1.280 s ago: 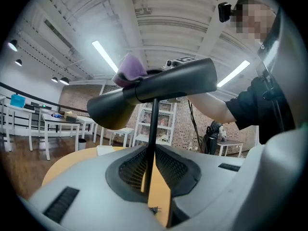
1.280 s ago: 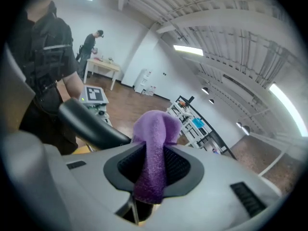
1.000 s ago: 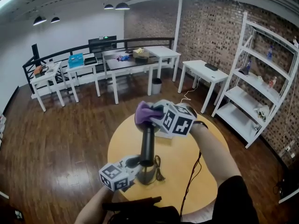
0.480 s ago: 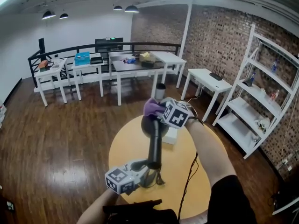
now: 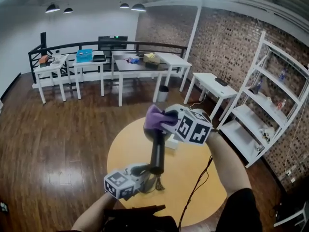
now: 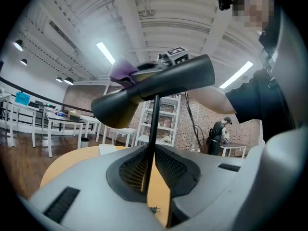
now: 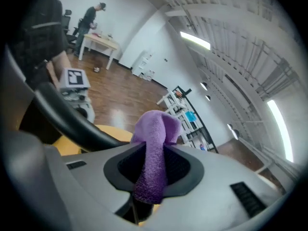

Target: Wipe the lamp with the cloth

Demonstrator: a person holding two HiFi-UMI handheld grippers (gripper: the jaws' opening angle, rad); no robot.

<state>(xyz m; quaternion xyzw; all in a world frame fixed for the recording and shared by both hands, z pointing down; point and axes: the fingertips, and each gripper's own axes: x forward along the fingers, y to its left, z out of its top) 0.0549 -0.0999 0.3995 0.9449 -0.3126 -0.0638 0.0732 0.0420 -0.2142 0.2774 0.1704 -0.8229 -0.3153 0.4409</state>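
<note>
The round yellow surface [image 5: 193,178] carries the black lamp [image 5: 156,151], which stands upright near its middle. The left claw [image 5: 144,170] points level and is pinched almost closed on the lamp's thin stem [image 6: 153,124], low down by the base. The right claw [image 5: 168,122], angled downward, clamps the purple cloth [image 5: 155,117], which is bunched against the top of the lamp's head.

The left gripper [image 6: 150,174] and the right gripper [image 7: 151,177] are each formed as a light grey shell, with black ribbed pads [image 6: 132,170] set inside the jaws. Each is fitted with a white cube [image 5: 119,185] printed with black square markers. A dark short sleeve [image 5: 241,204] is worn behind the right gripper, and a thin black cable [image 5: 197,187] is seen trailing back from it.
</note>
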